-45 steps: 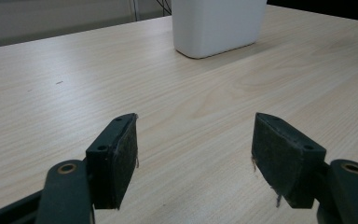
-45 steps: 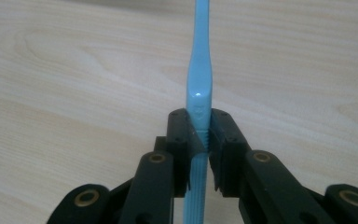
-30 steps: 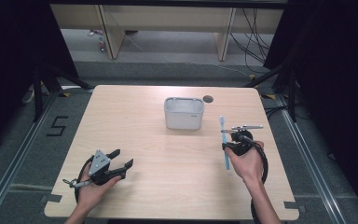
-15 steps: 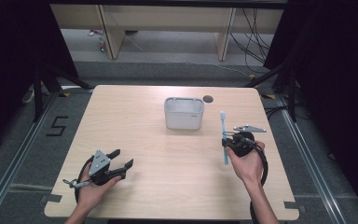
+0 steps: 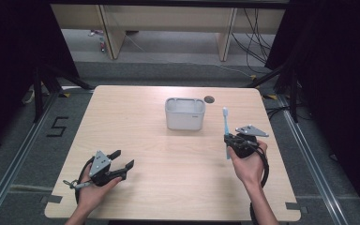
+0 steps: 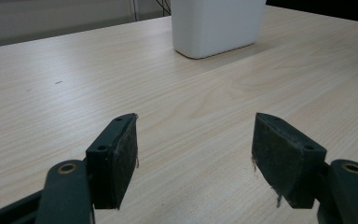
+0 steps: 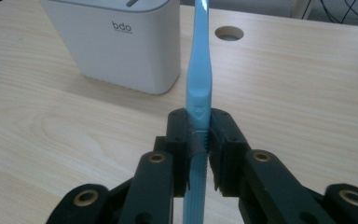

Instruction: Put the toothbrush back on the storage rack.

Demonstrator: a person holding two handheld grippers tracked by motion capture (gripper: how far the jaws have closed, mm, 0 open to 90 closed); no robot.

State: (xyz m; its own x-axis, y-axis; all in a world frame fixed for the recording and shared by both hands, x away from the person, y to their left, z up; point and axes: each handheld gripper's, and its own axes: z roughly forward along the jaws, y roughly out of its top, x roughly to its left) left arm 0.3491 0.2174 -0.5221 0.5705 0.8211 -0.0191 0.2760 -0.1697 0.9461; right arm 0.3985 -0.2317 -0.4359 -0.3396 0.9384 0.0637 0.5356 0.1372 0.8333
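Observation:
A light blue toothbrush (image 5: 225, 130) stands nearly upright in my right gripper (image 5: 228, 139), which is shut on its handle (image 7: 198, 98) at the right of the table. Its head rises above the jaws and out of the top of the right gripper view. A white rectangular holder (image 5: 184, 114) marked "bdo" (image 7: 121, 42) stands at the table's back middle, left of and beyond the toothbrush. My left gripper (image 5: 123, 160) rests near the front left, open, with nothing between its pads (image 6: 125, 154); the holder (image 6: 216, 25) lies well ahead of it.
The light wooden table (image 5: 136, 136) has a round cable hole (image 5: 209, 99) just behind and right of the holder, also seen as a round cable hole (image 7: 229, 33). Dark floor, rails and shelving legs surround the table.
My right gripper has carried the toothbrush a little forward and left, toward the holder, and stood it more upright. The left gripper has stayed put.

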